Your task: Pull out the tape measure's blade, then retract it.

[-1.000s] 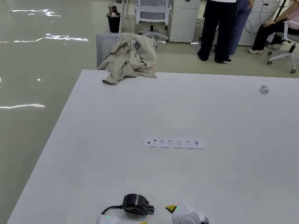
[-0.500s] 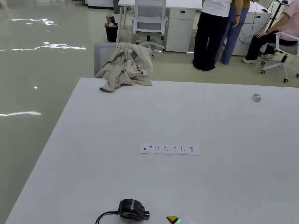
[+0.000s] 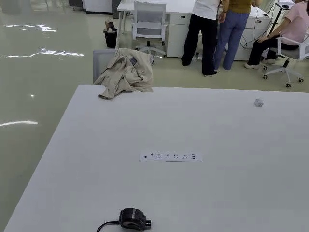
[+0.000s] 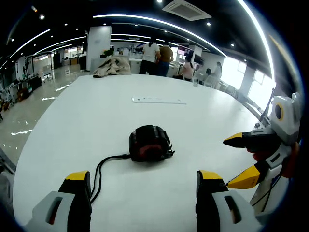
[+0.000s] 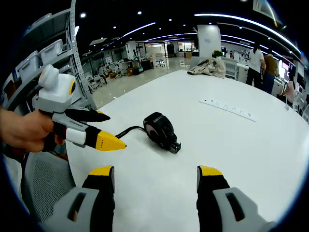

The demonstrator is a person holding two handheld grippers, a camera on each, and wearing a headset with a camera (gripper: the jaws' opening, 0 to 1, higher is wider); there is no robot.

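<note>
My left gripper [image 4: 143,177] and right gripper [image 5: 155,170] gape wide, holding nothing; the tape measure [image 4: 148,143] sits untouched just ahead.

Large white bench [image 3: 96,145], white power strip [image 3: 170,156] mid-surface. Glossy grey-green floor [image 3: 38,72], streaked with light reflections. Beige jacket [image 3: 126,72] draped over grey chair [image 3: 100,59] at bench's far edge. Beyond: white office chair [image 3: 148,21], black bin [image 3: 110,36], two standing people [image 3: 215,29]. Ceiling light strips [image 4: 159,19], air-con vent [image 4: 186,8].
</note>
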